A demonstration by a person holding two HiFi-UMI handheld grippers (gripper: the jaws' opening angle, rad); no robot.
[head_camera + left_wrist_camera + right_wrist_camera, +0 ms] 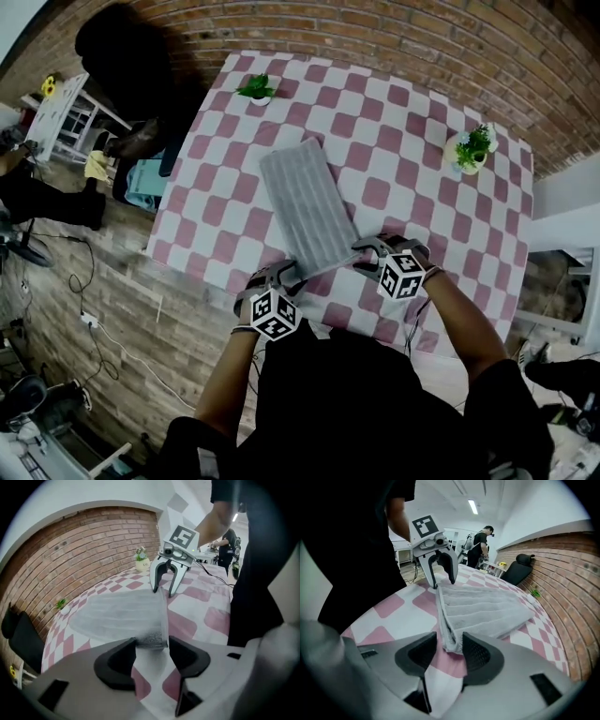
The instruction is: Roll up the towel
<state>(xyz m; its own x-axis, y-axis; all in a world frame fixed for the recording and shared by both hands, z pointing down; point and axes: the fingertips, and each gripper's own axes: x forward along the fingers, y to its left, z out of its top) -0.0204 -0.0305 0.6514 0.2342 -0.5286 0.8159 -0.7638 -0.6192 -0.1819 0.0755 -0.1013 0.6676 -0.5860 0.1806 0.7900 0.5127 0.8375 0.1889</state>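
A grey ribbed towel lies folded into a long strip on the pink and white checked table, running away from me. My left gripper is at the towel's near left corner. In the left gripper view that corner lies between the jaws of the left gripper, which stand apart and do not clamp it. My right gripper is at the near right corner. There the towel's corner sits between the jaws of the right gripper, close to one pad, with the jaws open.
Two small potted plants stand on the table, one at the far left and one at the right. A black chair stands beyond the table's left side. The table's near edge runs just under my grippers.
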